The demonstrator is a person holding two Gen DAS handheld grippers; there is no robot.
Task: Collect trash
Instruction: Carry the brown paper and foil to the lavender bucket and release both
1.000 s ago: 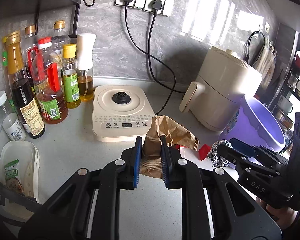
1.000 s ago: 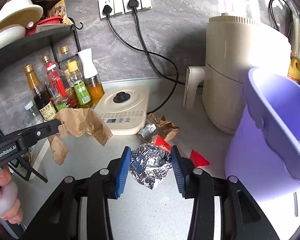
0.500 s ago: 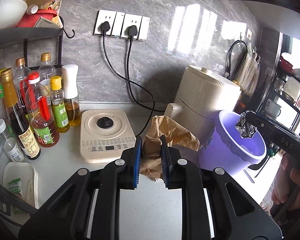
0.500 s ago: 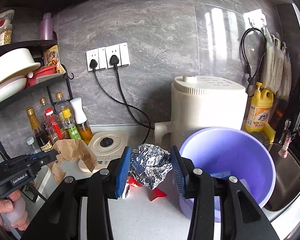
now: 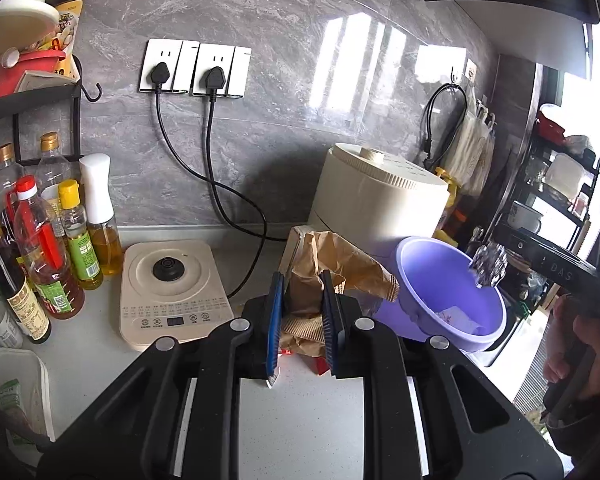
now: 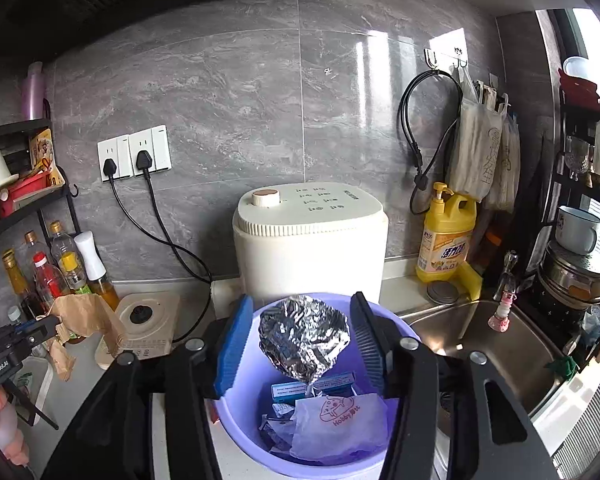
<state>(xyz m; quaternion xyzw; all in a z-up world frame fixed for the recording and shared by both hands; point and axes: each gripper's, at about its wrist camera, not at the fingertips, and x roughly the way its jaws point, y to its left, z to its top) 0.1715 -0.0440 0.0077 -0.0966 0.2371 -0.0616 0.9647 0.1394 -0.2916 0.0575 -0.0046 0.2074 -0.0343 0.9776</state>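
A crumpled brown paper bag [image 5: 332, 268] is clamped between the blue pads of the left tool [image 5: 300, 312] and is held above the pale speckled surface [image 5: 300, 420], just in front of the cream induction cooker [image 5: 172, 292]. Red scraps of packaging [image 5: 320, 364] are seen on the surface beneath the bag. The right tool [image 6: 300, 340] is positioned over the round lilac plastic bucket [image 6: 240, 420], with its pads spread apart. A crumpled ball of silver foil [image 6: 304, 336] is seen between the pads, touching neither, directly above the bucket's opening. Inside the bucket, a white wrapper with a red print [image 6: 340, 420] and a blue carton [image 6: 312, 386] are seen. A cream cylindrical appliance [image 6: 308, 248] is placed just behind the bucket, and a steel sink [image 6: 480, 344] lies to its right. A yellow detergent bottle [image 6: 444, 236] is stood by the wall behind the sink.
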